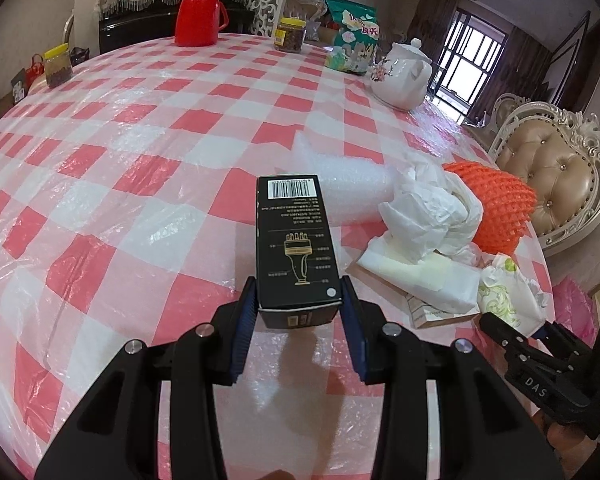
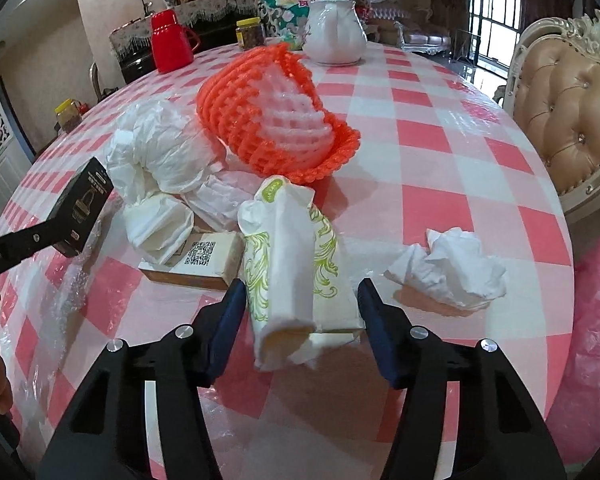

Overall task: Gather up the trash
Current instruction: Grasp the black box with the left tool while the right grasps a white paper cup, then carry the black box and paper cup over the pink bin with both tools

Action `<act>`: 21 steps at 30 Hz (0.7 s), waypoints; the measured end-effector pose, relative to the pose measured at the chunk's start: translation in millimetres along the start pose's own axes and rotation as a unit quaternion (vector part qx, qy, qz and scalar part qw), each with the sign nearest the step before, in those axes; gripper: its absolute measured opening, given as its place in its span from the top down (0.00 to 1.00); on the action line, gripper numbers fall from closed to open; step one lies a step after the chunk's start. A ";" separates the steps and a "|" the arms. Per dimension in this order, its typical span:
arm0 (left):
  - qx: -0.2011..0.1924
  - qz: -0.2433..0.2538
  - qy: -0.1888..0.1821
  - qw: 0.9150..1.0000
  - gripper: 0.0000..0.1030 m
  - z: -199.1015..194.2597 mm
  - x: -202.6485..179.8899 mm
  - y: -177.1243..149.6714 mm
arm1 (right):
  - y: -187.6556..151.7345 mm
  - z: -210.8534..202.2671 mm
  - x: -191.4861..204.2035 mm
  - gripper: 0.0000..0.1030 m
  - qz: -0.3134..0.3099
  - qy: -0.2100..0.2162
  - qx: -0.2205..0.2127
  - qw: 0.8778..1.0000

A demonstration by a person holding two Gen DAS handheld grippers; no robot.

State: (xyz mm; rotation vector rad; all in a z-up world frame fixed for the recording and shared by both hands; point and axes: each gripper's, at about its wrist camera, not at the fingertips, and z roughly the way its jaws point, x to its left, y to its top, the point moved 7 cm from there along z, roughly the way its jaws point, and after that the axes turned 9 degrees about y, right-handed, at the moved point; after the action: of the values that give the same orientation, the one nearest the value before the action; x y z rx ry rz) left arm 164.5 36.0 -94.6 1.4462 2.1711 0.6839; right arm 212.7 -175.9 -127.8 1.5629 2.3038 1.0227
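Observation:
My left gripper [image 1: 298, 300] is shut on a black carton [image 1: 296, 240] with a barcode, held above the table; it also shows at the left of the right wrist view [image 2: 82, 204]. My right gripper [image 2: 302, 298] has its jaws around a crushed white paper cup with green print [image 2: 296, 264], fingers touching its sides. Behind the cup lie a brown box with a QR code [image 2: 204, 262], white crumpled bags [image 2: 160, 156], an orange and white foam net [image 2: 276, 116] and a crumpled tissue [image 2: 452, 268] to the right.
The round table has a red-checked plastic cloth [image 1: 140, 152]. At the far side stand a red thermos [image 1: 198, 12], two jars [image 1: 290, 34], a green snack bag [image 1: 352, 36] and a white teapot [image 1: 402, 76]. A padded chair [image 1: 556, 184] and a pink plastic bag [image 2: 596, 336] are at the right.

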 end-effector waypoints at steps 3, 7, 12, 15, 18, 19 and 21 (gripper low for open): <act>-0.002 -0.001 0.000 1.000 0.62 -2.0 1.5 0.4 | -1.8 -1.3 2.7 0.49 -0.001 0.005 0.002 1.000; -0.004 -0.002 0.000 1.000 0.62 -5.2 1.6 0.2 | -4.1 -6.8 5.3 0.51 -0.002 0.008 0.001 1.000; -0.008 0.000 -0.002 1.000 0.62 -9.2 -0.1 0.6 | -4.8 -14.6 5.1 0.51 -0.003 0.008 -0.006 1.000; -0.011 0.001 -0.002 1.000 0.62 -12.2 -1.6 0.9 | -6.1 -20.5 3.9 0.52 -0.002 0.008 -0.010 1.000; -0.015 0.002 0.000 1.000 0.62 -16.3 -2.5 0.6 | -6.9 -26.1 1.8 0.53 -0.001 0.009 -0.016 1.000; -0.017 0.002 0.000 1.000 0.62 -17.8 -2.7 0.8 | -7.2 -29.0 1.7 0.53 -0.001 0.010 -0.018 1.000; -0.020 0.001 0.000 1.000 0.62 -20.6 -3.5 1.1 | -7.1 -33.4 1.2 0.54 -0.001 0.012 -0.023 1.000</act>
State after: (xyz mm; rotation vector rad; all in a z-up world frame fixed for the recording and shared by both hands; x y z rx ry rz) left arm 154.1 29.9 -77.5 1.4294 2.1443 0.7247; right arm 190.2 -191.0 -106.9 1.5396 2.2799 1.0910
